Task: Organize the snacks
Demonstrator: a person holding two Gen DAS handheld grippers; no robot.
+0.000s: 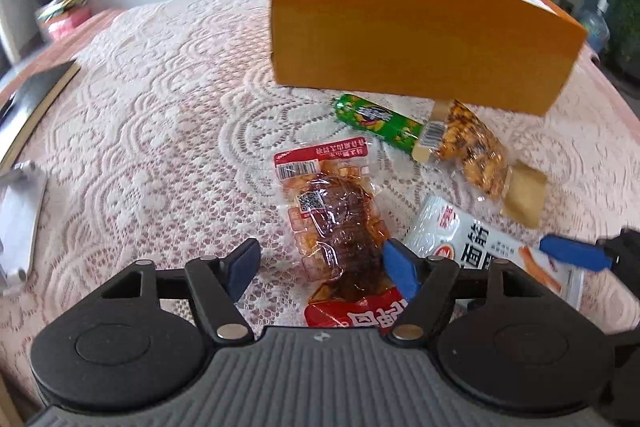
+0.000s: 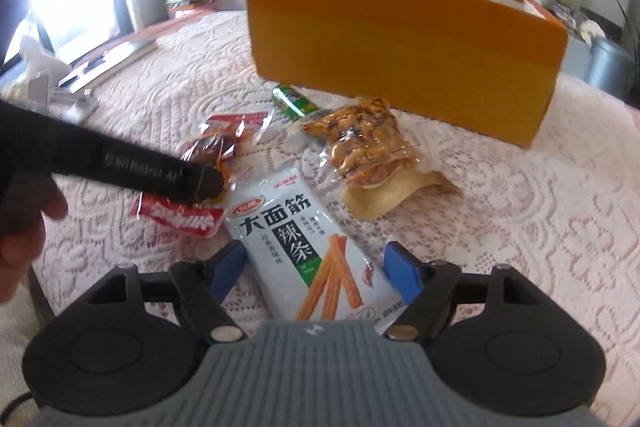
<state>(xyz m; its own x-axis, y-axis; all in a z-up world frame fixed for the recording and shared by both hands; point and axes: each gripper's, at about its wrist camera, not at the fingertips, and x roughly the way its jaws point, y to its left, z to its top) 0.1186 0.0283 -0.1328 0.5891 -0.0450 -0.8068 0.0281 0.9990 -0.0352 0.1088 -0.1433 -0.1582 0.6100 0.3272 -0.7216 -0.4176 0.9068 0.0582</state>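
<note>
Snacks: four packets loose on the lace tablecloth (image 1: 160,115), all outside the orange box (image 1: 400,27) that stands beyond them.

Left gripper (image 1: 320,263): jaws wide, nothing held. Red-ended packet of dark braised pieces (image 1: 336,231) lies between the blue pads, long axis running straight away from the gripper, barcode end far, red end near and partly under the body.

Right gripper (image 2: 316,267): jaws wide, nothing held. White spicy-strip packet (image 2: 304,247) lies between its pads, long axis away from the gripper and leaning up-left, printed strips at the near end.

Ahead of both: clear pouch of yellow-brown snack (image 2: 364,143), tan end toward the grippers; green packet (image 1: 376,123) just beside it, touching, lying crosswise, near the box foot.

Step, as judged: approach before pickup; nothing boxed that can be seen, box interior hidden. Next move likely calls for lowering, closing across each packet's short width, lifting clear of the lace, then carrying over the box rim.

Risk: slippery film; thin edges may slide.
</note>
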